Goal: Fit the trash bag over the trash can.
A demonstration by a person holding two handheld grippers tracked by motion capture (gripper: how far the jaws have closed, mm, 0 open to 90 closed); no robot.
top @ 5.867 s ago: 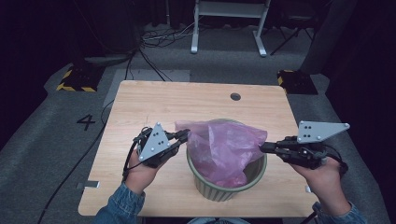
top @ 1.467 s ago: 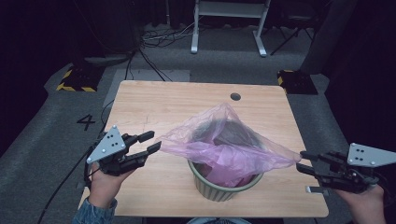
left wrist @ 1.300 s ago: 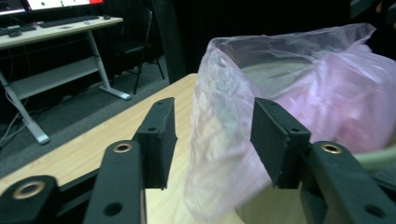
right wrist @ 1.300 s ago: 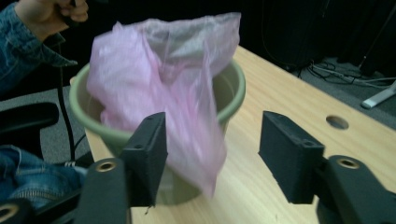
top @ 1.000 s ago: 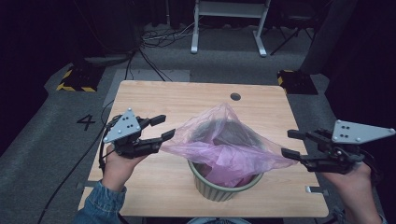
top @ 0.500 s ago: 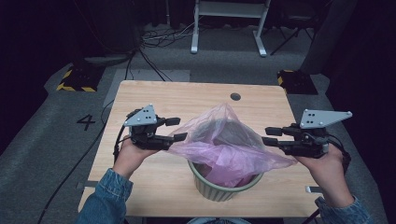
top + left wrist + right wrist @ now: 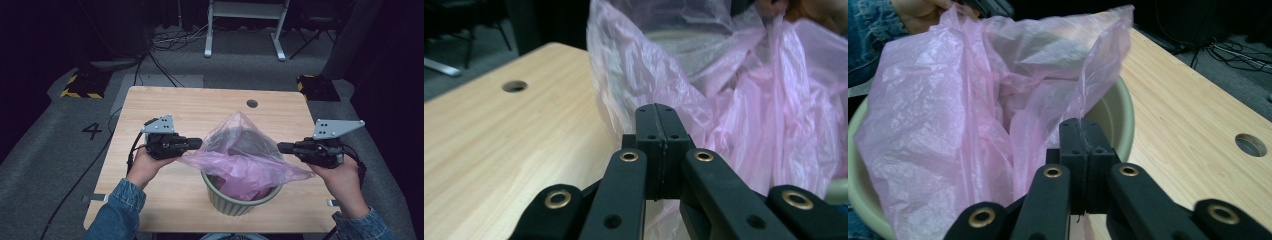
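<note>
The left gripper [image 7: 196, 144] has just been closing; its jaws are now pressed tight together, pinching the edge of the pink bag [image 7: 245, 160]. The right gripper [image 7: 283, 147] has also just been closing and is clamped on the other edge. The bag hangs between the two grippers, its bottom down inside the green bin [image 7: 240, 202], which stands on the wooden table [image 7: 200, 102] just below and between them. Beyond the bag there is a round hole [image 7: 252, 103] in the tabletop. The bag covers most of the bin's inside, so what is in there is hard to see.
</note>
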